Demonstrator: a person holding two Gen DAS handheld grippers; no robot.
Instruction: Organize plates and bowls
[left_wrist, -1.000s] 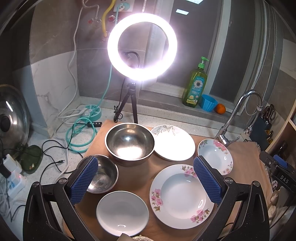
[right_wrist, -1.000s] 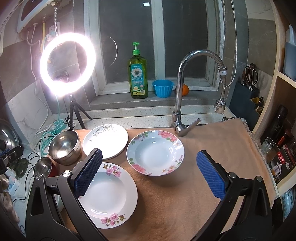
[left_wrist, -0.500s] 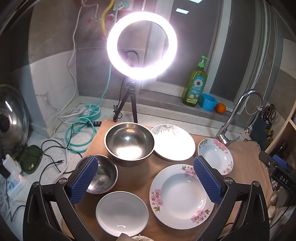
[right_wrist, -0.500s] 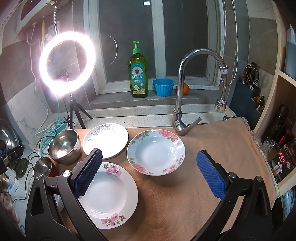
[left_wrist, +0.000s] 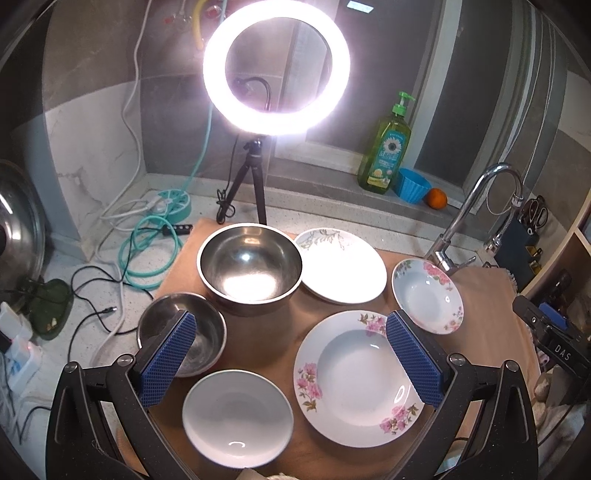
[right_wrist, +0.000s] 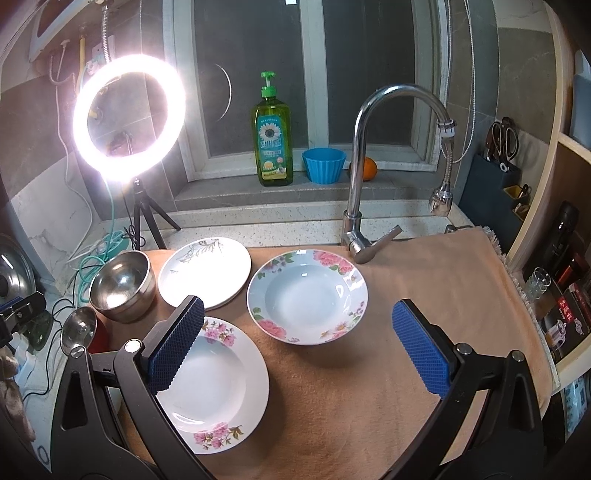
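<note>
On the tan cloth (right_wrist: 424, 280) lie a large steel bowl (left_wrist: 250, 267), a small steel bowl (left_wrist: 205, 332), a plain white dish (left_wrist: 238, 417), a leaf-print plate (left_wrist: 341, 266), a big pink-flowered plate (left_wrist: 356, 376) and a smaller flowered deep plate (left_wrist: 426, 295). My left gripper (left_wrist: 291, 354) hovers open above the front dishes, holding nothing. My right gripper (right_wrist: 301, 341) is open and empty over the cloth, just in front of the flowered deep plate (right_wrist: 306, 295); the big flowered plate (right_wrist: 218, 384) sits under its left finger. The steel bowl (right_wrist: 120, 284) and the leaf-print plate (right_wrist: 205, 271) are at the left.
A lit ring light (left_wrist: 276, 66) on a tripod stands behind the bowls. The faucet (right_wrist: 373, 166) rises at the cloth's back edge. Soap bottle (right_wrist: 272, 136), blue cup (right_wrist: 324, 165) and an orange sit on the sill. Cables (left_wrist: 144, 251) lie left; shelves (right_wrist: 565, 295) stand right.
Both views have shifted slightly, as if the grippers crept a little forward and down. No dish has moved and both grippers stay open.
</note>
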